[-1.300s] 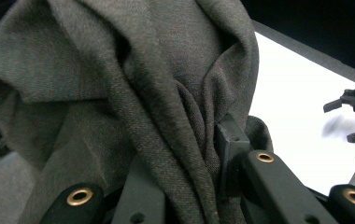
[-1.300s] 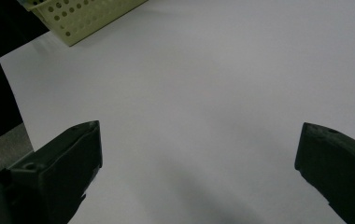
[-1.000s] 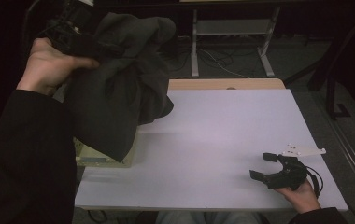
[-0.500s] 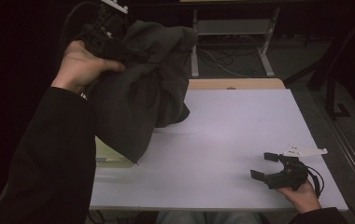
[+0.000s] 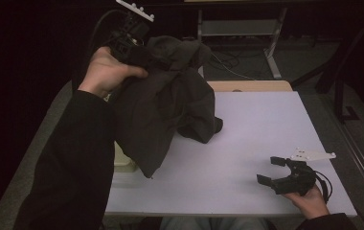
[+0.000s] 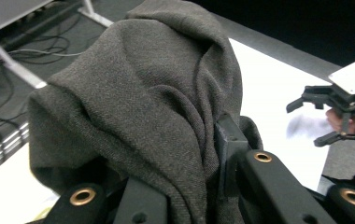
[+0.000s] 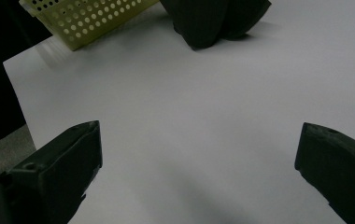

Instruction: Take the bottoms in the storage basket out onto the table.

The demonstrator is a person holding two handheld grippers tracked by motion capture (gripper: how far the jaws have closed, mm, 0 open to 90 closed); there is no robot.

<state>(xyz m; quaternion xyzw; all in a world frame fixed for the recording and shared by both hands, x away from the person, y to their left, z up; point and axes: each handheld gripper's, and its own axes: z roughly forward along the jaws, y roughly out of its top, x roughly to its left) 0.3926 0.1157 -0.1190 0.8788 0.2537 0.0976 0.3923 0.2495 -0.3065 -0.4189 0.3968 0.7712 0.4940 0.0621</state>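
Note:
A dark grey knitted garment [image 5: 170, 110] hangs from my left gripper [image 5: 144, 52], which is held up over the table's back left and is shut on a bunched fold of it. In the left gripper view the cloth [image 6: 143, 102] drapes over the jaws and hides the left one. The lower folds [image 7: 213, 18] reach down to the white table [image 5: 266, 120]. My right gripper [image 5: 269, 170] rests at the front right with its jaws wide open and nothing between them; in the right gripper view [image 7: 199, 130] just bare tabletop lies between them. It also shows in the left gripper view [image 6: 308, 122].
A pale yellow perforated basket [image 5: 122, 163] stands at the table's left edge, partly behind the hanging cloth and my left sleeve; its holed wall [image 7: 87, 18] shows too. Beyond the table, metal desk legs [image 5: 271, 52] and cables lie on the floor.
My left hand has carried the garment to the right and a little lower, so the cloth now hangs further over the table. The right gripper has stayed put.

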